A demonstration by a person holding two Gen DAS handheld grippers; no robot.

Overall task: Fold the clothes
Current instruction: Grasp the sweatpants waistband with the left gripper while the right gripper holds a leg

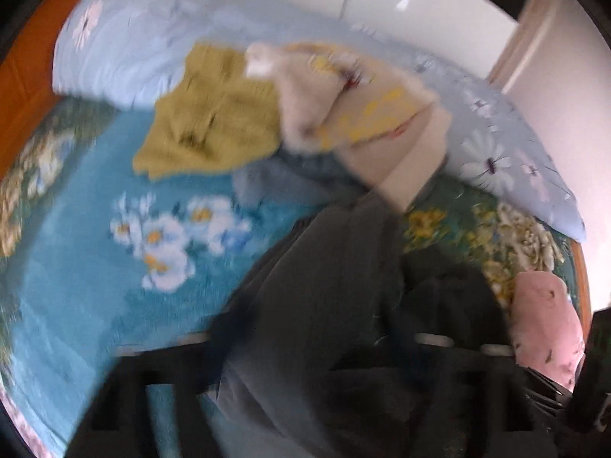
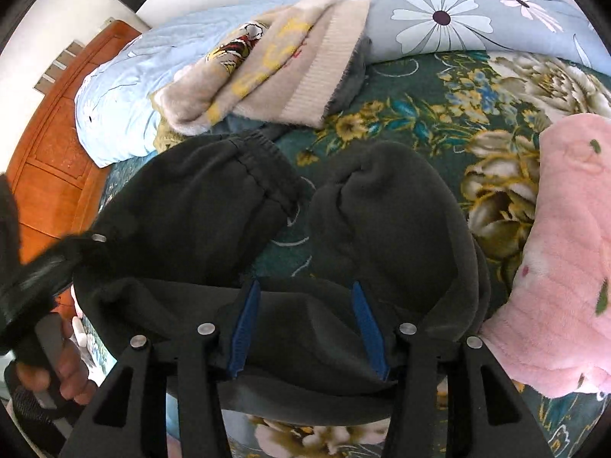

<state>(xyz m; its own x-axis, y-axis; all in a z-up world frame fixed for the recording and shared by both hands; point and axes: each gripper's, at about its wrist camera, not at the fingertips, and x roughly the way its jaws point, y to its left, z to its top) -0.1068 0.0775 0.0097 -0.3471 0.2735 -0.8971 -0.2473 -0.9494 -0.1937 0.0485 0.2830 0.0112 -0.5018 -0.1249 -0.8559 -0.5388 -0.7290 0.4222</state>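
Note:
A dark grey garment with an elastic hem lies bunched on the floral bed blanket. My right gripper stands open just above it. Its blue pads are well apart, with a fold of the dark cloth lying loose between them. My left gripper, held by a hand, pinches the garment's left edge. In the blurred left wrist view the dark garment hangs right in front of the camera and hides the fingertips.
A cream sweater with yellow pattern and an olive knit lie against the light blue flowered quilt. A pink fleece piece sits to the right. A wooden headboard borders the bed on the left.

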